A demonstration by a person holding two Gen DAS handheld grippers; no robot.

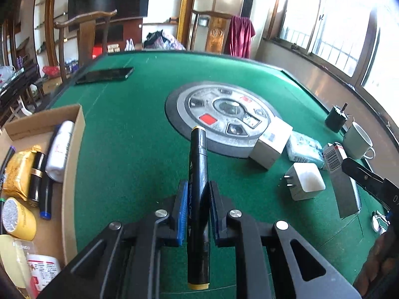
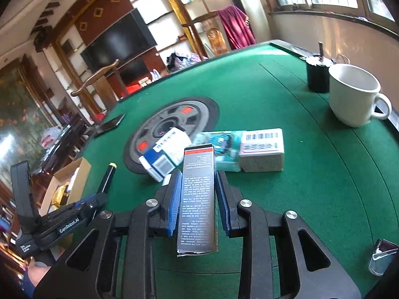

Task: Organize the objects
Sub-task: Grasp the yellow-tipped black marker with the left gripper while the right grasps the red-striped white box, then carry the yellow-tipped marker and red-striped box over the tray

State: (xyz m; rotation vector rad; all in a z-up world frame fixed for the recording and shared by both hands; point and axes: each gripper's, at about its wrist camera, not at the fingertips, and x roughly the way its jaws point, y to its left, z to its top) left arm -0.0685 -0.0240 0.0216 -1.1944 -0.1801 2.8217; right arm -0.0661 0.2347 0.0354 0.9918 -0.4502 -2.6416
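My left gripper (image 1: 197,189) is shut on a black marker (image 1: 198,174) with yellow ends, held lengthwise above the green felt table (image 1: 129,137). To its left a cardboard box (image 1: 74,149) holds a white bottle (image 1: 61,154), a yellow packet, dark tubes and jars. My right gripper (image 2: 198,178) is shut on a tall grey carton (image 2: 198,199) with small print, lifted off the felt. The same carton (image 1: 345,189) shows at the right of the left wrist view. The left gripper (image 2: 99,194) with the marker (image 2: 107,177) appears at the lower left of the right wrist view.
Small boxes (image 2: 261,149), a blue-white packet (image 2: 224,147) and a blue-white carton (image 2: 164,154) lie by the round centre console (image 2: 172,129). A white charger plug (image 1: 304,182), a white mug (image 2: 354,94), a black pot (image 2: 318,74), a phone (image 1: 104,74) and glasses (image 2: 381,256) also rest on the felt.
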